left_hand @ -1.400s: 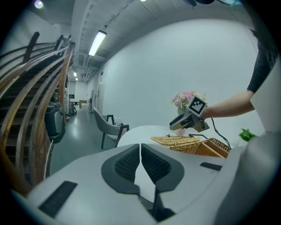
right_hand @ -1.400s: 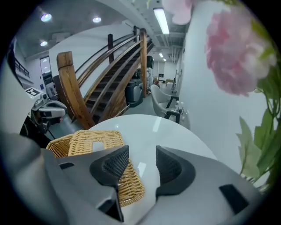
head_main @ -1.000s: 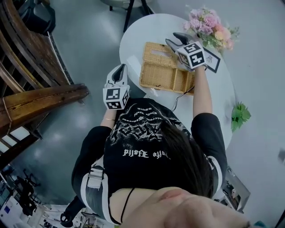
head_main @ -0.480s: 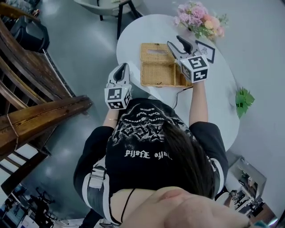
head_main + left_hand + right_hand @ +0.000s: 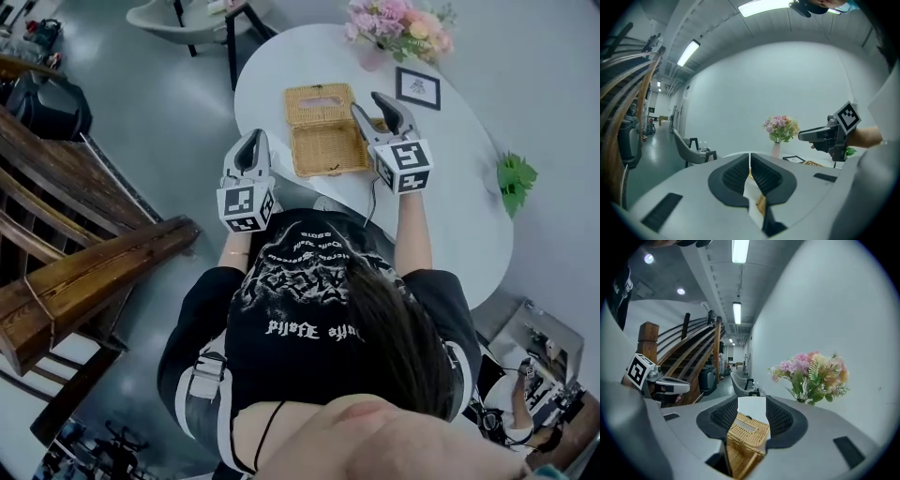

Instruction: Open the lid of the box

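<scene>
We stand at a white table (image 5: 450, 187) in a grey room. Our left gripper (image 5: 251, 141) is pressed shut with nothing in it. It hangs off the table edge, at 8 o'clock of the box (image 5: 325, 150). Our right gripper (image 5: 377, 105) has its jaws spread wide and holds nothing. It hovers over the box's 3 o'clock side. The woven box sits open, with its lid (image 5: 314, 101) flipped back flat at 12 o'clock. Pink flowers (image 5: 398, 23) stand at 1 o'clock, near a small picture frame (image 5: 417, 87).
</scene>
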Demonstrator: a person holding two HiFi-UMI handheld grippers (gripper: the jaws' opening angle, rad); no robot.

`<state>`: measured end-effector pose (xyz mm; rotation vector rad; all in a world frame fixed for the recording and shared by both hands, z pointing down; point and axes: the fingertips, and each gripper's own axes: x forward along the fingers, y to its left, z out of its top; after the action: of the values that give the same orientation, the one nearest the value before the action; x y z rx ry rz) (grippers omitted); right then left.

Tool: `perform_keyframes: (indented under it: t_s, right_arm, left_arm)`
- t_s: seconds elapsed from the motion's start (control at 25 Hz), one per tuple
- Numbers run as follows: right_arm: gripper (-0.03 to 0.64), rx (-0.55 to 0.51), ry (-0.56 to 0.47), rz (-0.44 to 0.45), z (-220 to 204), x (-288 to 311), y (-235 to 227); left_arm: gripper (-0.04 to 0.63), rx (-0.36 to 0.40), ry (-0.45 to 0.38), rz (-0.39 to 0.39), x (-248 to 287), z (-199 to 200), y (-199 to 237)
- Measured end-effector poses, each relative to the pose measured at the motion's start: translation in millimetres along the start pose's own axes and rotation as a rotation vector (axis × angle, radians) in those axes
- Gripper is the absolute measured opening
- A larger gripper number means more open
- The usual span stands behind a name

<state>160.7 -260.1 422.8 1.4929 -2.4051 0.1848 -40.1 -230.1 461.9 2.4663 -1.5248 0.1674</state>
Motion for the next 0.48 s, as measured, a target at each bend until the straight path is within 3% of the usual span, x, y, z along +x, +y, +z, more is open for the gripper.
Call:
perform_keyframes:
  t_s: [0.48]
  right_arm:
    - [0.151, 0.105, -0.033, -0.096, -25, -37, 12]
  left_arm:
    - [0.029, -0.023, -0.024, -0.019, -5, 4, -2]
